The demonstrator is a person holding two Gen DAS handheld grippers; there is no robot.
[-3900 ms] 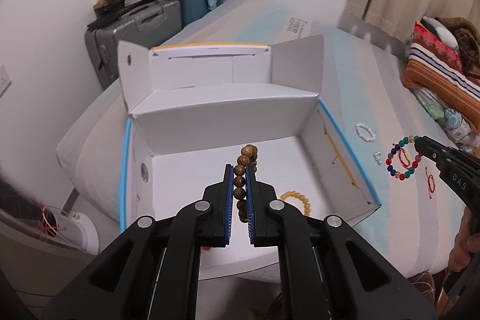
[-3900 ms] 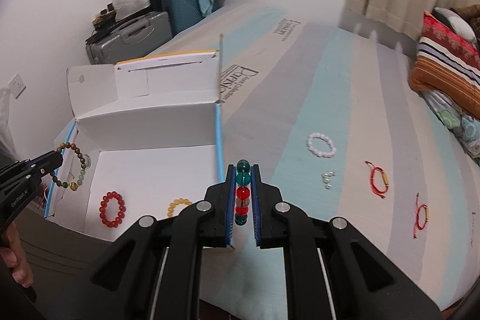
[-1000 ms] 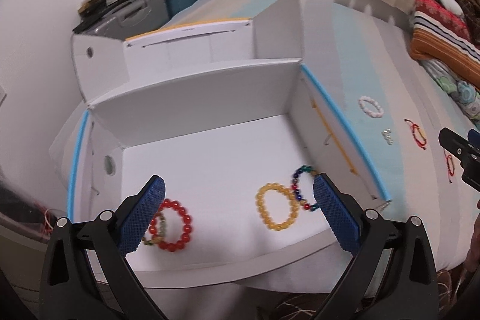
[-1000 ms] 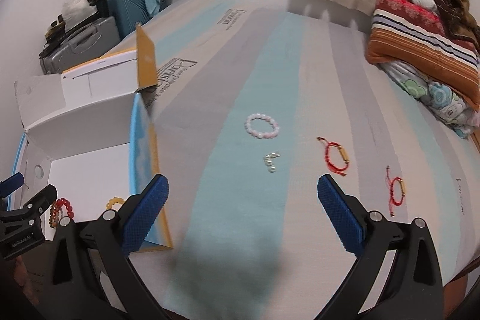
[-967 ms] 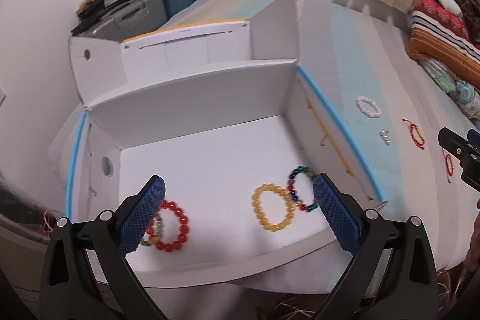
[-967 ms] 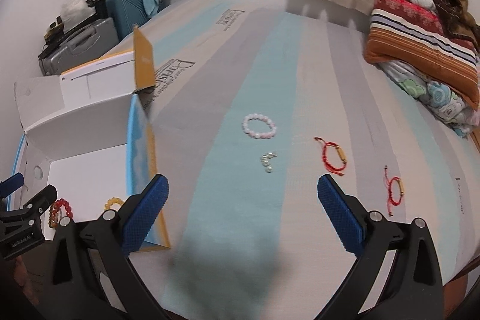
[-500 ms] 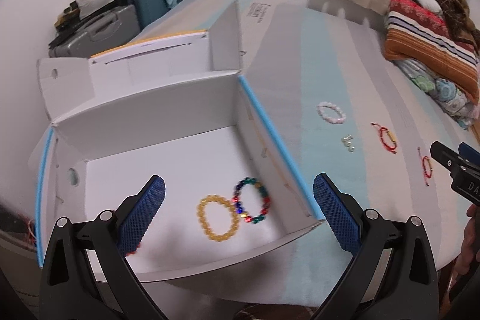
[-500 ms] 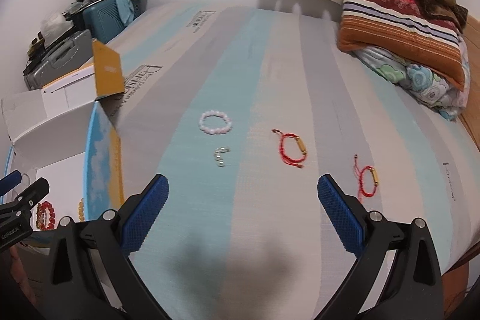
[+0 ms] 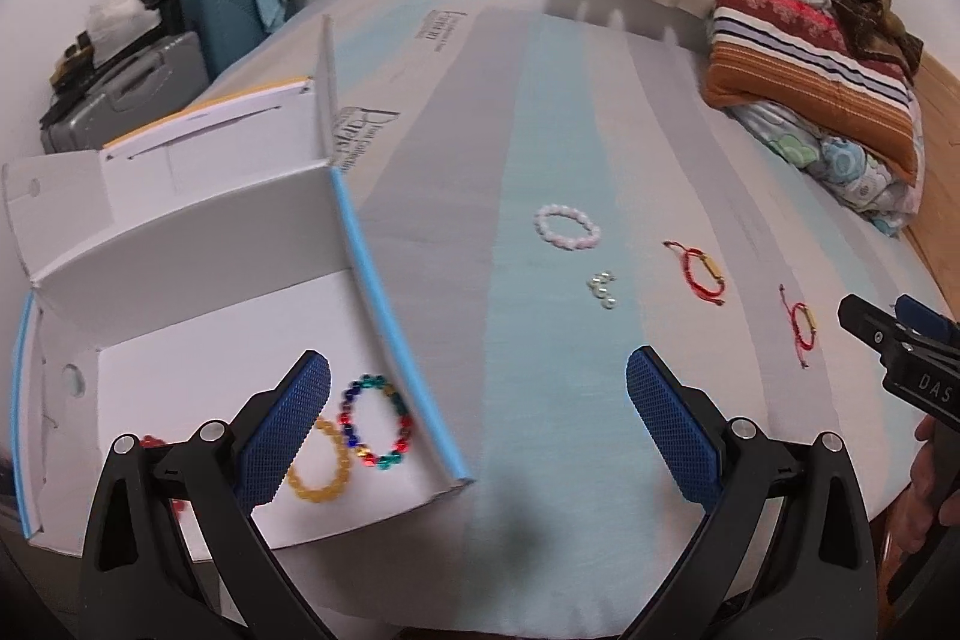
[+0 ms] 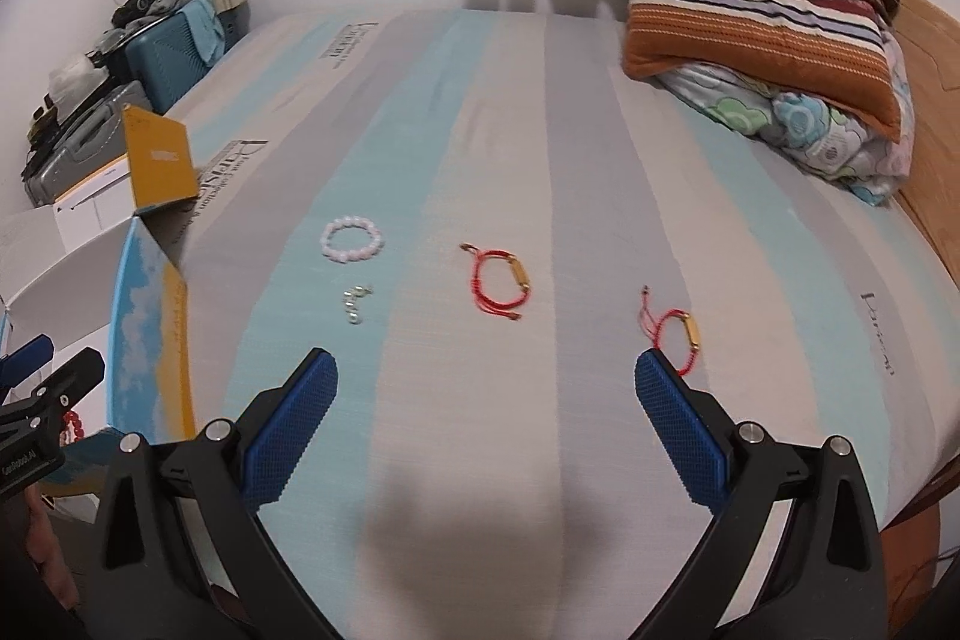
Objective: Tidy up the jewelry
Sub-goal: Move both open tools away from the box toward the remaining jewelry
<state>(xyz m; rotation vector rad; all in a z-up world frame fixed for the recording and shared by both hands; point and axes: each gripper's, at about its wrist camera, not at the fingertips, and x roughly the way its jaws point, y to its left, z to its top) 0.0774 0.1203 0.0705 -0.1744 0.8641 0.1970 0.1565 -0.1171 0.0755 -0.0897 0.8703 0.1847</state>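
An open white cardboard box [image 9: 198,232] sits at the bed's left end. Inside lie a multicoloured bead bracelet [image 9: 377,421], a yellow bead bracelet [image 9: 318,466] and a red bead bracelet [image 9: 150,442], partly hidden. On the striped bed lie a white bead bracelet [image 9: 567,226] [image 10: 353,239], small pearl earrings [image 9: 602,289] [image 10: 355,307] and two red cord bracelets [image 10: 497,287] [image 10: 675,331]. My left gripper [image 9: 477,418] is open and empty over the box's right edge. My right gripper [image 10: 486,421] is open and empty above the bed, near the cord bracelets.
Folded striped blankets and pillows [image 10: 762,22] are piled at the bed's far right. Suitcases [image 9: 180,52] with clutter stand by the wall at far left. Curtains hang behind the bed. The box's blue-edged right wall [image 9: 396,334] stands between the box floor and the bed.
Both grippers dropped their bead bracelets in the box and opened. Over the last second both swung right, away from the box toward the jewelry on the bed.
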